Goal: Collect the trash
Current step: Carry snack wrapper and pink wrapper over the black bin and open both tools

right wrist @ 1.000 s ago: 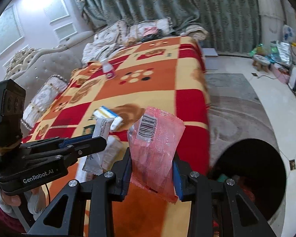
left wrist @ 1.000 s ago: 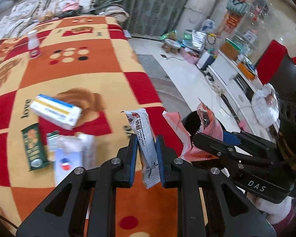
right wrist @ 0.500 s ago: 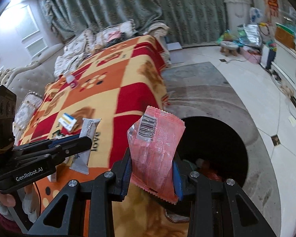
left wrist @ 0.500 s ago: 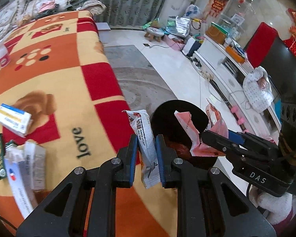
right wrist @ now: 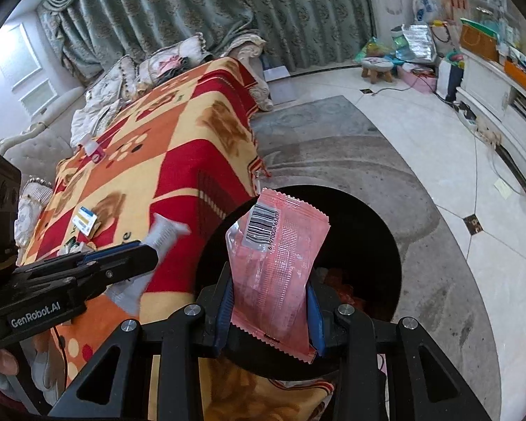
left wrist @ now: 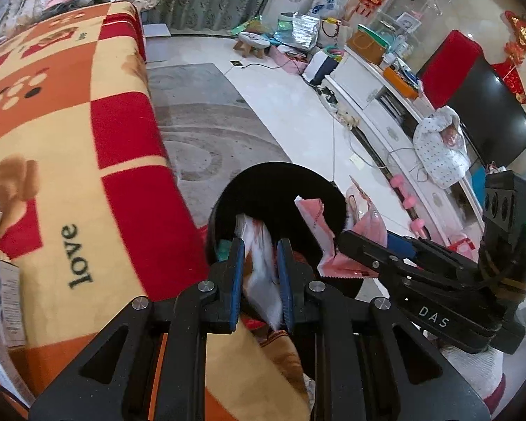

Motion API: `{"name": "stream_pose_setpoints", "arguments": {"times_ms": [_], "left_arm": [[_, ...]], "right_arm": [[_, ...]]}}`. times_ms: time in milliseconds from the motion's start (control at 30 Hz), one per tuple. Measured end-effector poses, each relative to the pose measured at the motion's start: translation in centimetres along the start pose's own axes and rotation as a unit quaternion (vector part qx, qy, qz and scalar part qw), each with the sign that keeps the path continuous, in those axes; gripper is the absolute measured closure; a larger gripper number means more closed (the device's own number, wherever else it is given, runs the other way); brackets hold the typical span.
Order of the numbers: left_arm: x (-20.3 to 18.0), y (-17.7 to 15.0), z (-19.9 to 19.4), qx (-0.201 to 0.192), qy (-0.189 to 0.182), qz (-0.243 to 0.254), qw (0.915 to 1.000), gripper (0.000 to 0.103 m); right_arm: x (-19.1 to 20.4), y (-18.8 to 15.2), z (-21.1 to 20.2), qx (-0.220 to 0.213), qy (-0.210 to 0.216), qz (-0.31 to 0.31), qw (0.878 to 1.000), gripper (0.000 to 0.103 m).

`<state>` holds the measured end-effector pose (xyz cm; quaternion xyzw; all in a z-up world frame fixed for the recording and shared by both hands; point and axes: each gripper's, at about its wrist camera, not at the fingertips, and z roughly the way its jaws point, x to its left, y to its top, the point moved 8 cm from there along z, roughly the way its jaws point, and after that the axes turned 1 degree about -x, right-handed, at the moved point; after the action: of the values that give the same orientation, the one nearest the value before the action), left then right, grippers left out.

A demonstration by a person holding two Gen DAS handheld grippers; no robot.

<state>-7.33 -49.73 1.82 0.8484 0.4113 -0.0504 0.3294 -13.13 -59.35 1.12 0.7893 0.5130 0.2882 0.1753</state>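
Pink crinkly plastic wrapper (right wrist: pixel 275 266) pinched in right gripper (right wrist: pixel 270 310), grey-white wrapper (left wrist: pixel 261 273) in left gripper (left wrist: pixel 261 282); early release risks missing round black bin (right wrist: pixel 378 245).

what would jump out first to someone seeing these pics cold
The pink wrapper with its barcode, pinched in the right tool right over the black trash bin. Beside it, the left tool clamps a white wrapper, next to the red and orange checked blanket.

We see soft daylight from the window (right wrist: pixel 19 65) at ten o'clock, fisheye-bent dark edges, slight motion blur.
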Motion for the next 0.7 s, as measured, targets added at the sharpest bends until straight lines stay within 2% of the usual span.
{"name": "stream_pose_setpoints", "arguments": {"times_ms": [100,200,267,700], "left_arm": [[-0.4,0.1,0.2,-0.001,-0.011,0.002,0.9999,0.085],[-0.2,0.0,0.2,0.003,-0.006,-0.001,1.0,0.085],[-0.1,-0.1,0.0,0.003,-0.003,0.0,1.0,0.085],[2.6,-0.7,-1.9,-0.009,0.034,-0.006,0.9994,0.079]], "right_arm": [[-0.7,0.1,0.1,-0.004,-0.005,0.008,1.0,0.057],[-1.0,0.1,0.2,-0.005,-0.009,0.014,1.0,0.051],[-1.0,0.1,0.2,-0.003,-0.007,0.015,1.0,0.043],[0.6,0.2,0.7,0.0,-0.004,0.005,1.0,0.03]]}}
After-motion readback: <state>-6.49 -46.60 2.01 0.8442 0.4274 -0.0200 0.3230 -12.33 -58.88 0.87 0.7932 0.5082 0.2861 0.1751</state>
